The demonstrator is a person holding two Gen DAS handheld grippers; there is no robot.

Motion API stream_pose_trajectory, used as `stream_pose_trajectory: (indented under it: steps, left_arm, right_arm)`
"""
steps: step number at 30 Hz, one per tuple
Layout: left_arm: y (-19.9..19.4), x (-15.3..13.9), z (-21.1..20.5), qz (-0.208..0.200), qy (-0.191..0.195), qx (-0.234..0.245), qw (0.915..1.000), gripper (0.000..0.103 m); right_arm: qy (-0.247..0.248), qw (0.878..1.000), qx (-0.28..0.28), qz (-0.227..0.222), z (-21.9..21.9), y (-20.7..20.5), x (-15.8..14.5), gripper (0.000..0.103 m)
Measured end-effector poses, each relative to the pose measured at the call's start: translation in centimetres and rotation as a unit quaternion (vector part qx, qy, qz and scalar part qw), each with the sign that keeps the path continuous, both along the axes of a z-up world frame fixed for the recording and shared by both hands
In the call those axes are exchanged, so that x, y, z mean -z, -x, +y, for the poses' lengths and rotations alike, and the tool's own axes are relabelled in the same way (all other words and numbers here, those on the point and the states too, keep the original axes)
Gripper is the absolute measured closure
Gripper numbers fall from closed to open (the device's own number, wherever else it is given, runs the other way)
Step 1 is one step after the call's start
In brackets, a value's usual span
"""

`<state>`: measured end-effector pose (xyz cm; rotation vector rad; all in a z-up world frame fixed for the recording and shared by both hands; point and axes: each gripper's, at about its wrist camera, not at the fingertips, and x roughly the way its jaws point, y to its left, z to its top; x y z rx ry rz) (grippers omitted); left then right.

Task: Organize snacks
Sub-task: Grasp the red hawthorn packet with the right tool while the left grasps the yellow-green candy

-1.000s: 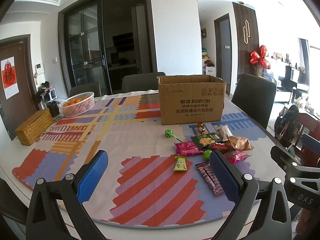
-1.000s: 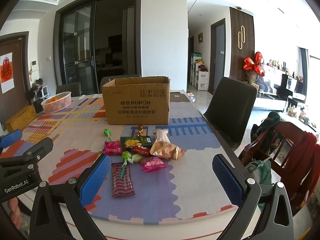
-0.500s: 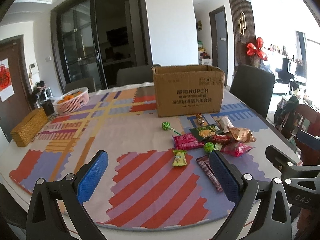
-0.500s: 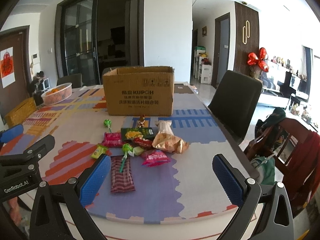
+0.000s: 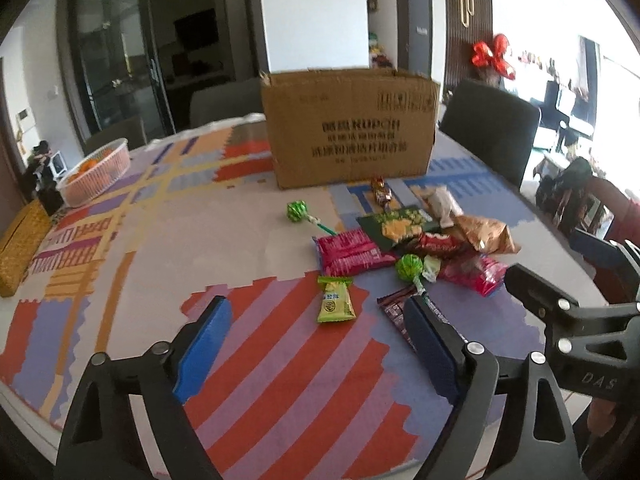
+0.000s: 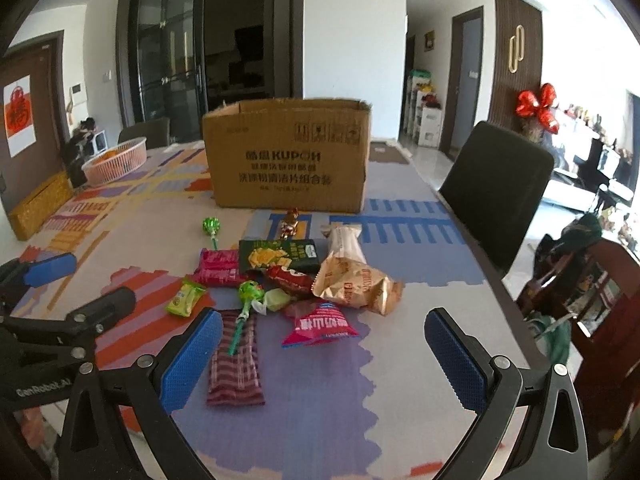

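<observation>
A pile of snack packets lies on the patterned table mat before an open cardboard box (image 5: 352, 128) (image 6: 288, 160). Nearest my left gripper (image 5: 318, 330) is a small green packet (image 5: 335, 299) (image 6: 185, 300); the jaws are closing, with nothing between them, and the packet sits just beyond the tips. A dark striped bar (image 6: 236, 360) lies beside my right gripper (image 6: 324, 340), which is open and empty. A pink packet (image 6: 318, 326), a golden bag (image 6: 356, 286), a dark green packet (image 6: 280, 256) and green lollipops (image 5: 297, 212) (image 6: 249, 294) make up the pile.
A basket of oranges (image 5: 96, 172) and a woven yellow box (image 5: 20, 248) stand at the table's far left. Dark chairs (image 6: 496, 188) line the right and far sides. The table edge runs close under both grippers.
Both grippers have moved forward and down toward the snack pile, which now looks larger. The left gripper's jaws have narrowed; the right's are as wide as before.
</observation>
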<state>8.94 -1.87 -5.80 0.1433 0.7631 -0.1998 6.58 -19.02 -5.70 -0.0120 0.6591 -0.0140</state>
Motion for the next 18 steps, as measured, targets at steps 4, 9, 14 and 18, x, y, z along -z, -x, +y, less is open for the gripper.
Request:
stream_pose_trajectory:
  steps: [4, 9, 14, 18]
  left_arm:
    - [-1.8, 1.3, -0.5, 0.029, 0.000, 0.007, 0.9995, 0.024]
    - [-4.1, 3.0, -1.0, 0.063, 0.001, 0.013, 0.9979, 0.034]
    - [-5.7, 4.3, -1.5, 0.090, -0.001, 0.017, 0.9958, 0.042]
    - [-6.8, 5.1, -1.9, 0.103, -0.002, 0.017, 0.9945, 0.049]
  right_arm:
    - [-0.020, 0.999, -0.006, 0.033, -0.5, -2.2, 1.1, 0.008]
    - [-0.029, 0.997, -0.016, 0.071, -0.7, -4.4, 2.5, 0.021]
    - [-0.040, 0.994, -0.017, 0.098, -0.9, -5.9, 3.5, 0.031]
    - [-0.041, 0.993, -0.016, 0.109, -0.8, -6.6, 4.1, 0.036]
